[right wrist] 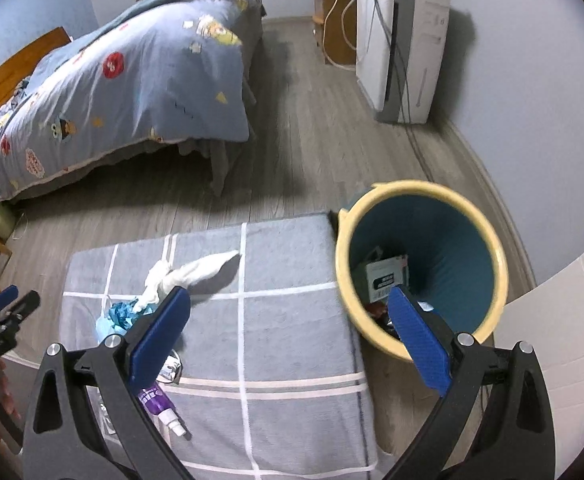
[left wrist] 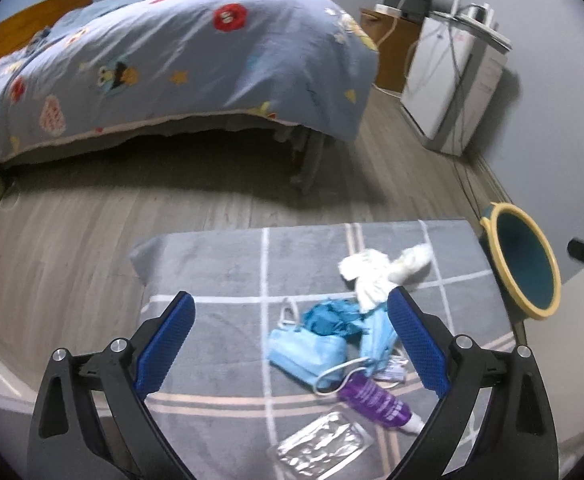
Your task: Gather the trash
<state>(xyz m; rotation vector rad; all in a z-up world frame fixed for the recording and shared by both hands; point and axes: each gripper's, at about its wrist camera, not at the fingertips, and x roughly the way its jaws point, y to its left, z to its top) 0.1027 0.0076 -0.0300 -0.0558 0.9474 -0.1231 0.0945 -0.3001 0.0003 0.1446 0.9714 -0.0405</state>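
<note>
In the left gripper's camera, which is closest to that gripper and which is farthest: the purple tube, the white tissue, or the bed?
From the left gripper:
1. Purple tube, low on the grey mat, by the right finger.
2. White tissue, farther up the mat.
3. Bed, across the wooden floor.

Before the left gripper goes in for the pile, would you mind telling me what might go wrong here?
1. The face mask lies tangled with the teal wrapper and its ear loop crosses the purple tube, so one grab may drag neighbours along.
2. The bin stands off the mat's edge; loose pieces could drop short.
</note>
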